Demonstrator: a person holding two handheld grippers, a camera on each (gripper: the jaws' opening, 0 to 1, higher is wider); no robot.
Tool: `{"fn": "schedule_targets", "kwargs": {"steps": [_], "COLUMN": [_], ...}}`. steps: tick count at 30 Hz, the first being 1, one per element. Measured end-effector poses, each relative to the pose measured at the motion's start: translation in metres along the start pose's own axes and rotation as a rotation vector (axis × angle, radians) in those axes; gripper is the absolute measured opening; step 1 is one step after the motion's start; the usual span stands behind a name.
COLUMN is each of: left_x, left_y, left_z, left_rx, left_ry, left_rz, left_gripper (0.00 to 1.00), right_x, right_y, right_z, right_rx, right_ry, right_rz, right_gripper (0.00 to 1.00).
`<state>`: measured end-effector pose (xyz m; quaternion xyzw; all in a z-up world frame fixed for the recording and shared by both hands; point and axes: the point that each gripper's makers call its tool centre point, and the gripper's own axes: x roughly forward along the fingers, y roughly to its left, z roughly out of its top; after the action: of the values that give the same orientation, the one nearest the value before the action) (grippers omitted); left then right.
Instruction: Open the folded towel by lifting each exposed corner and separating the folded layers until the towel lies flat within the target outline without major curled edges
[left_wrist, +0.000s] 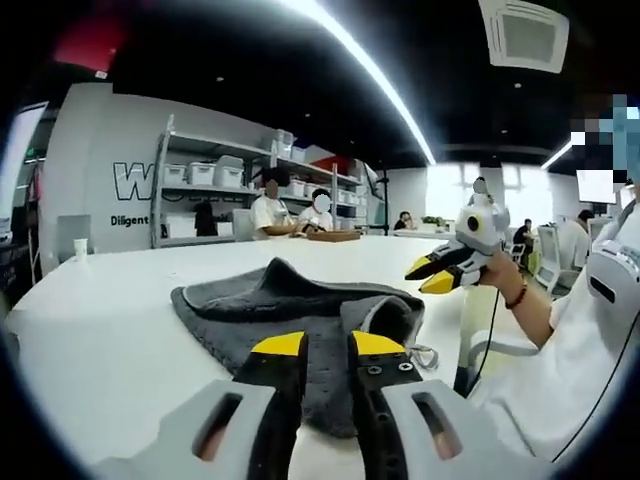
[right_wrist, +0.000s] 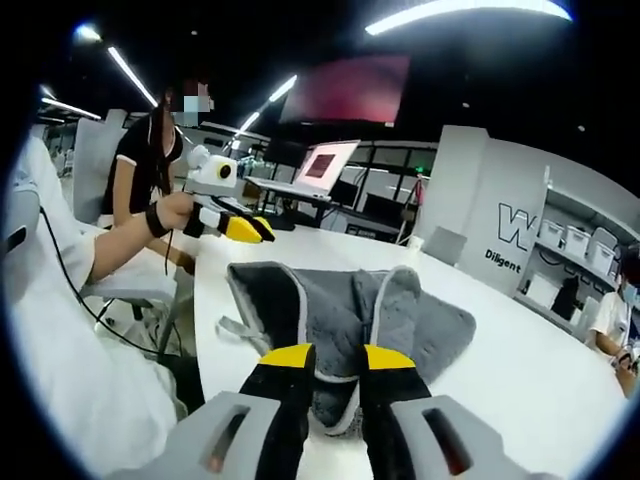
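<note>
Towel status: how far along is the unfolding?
Early. The grey towel lies rumpled on the white table, with folded layers and a curled edge. Both the left gripper and the right gripper sit open at its near edge, gripping nothing. All spreading and flattening remains.

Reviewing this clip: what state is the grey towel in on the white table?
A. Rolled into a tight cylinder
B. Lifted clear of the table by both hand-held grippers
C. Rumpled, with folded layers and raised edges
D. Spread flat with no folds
C: the grey towel lies bunched on the white table, with overlapping layers and curled-up edges, in both views.
</note>
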<state>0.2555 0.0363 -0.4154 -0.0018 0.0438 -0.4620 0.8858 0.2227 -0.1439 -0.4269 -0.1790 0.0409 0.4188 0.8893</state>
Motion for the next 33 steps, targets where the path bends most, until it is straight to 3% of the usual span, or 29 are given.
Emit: {"fn": "schedule_targets", "kwargs": {"steps": [10, 17, 26, 33], "left_x": [0.019, 0.020, 0.023, 0.035], "left_y": [0.000, 0.011, 0.024, 0.027], "left_z": [0.008, 0.011, 0.013, 0.008], "left_rx": [-0.008, -0.019, -0.035, -0.029], "left_ry": [0.001, -0.005, -0.002, 0.046], "left_rz": [-0.016, 0.021, 0.071, 0.069], "left_gripper": [0.24, 0.27, 0.34, 0.43], "right_x": [0.003, 0.010, 0.021, 0.031], "right_y": [-0.006, -0.009, -0.010, -0.008], "right_z": [0.009, 0.017, 0.026, 0.034], "right_rx": [0.030, 0.013, 0.019, 0.013], "right_ry": [-0.018, -0.021, -0.032, -0.030], "right_rz": [-0.016, -0.033, -0.044, -0.025], "right_gripper": [0.14, 0.23, 0.26, 0.26]}}
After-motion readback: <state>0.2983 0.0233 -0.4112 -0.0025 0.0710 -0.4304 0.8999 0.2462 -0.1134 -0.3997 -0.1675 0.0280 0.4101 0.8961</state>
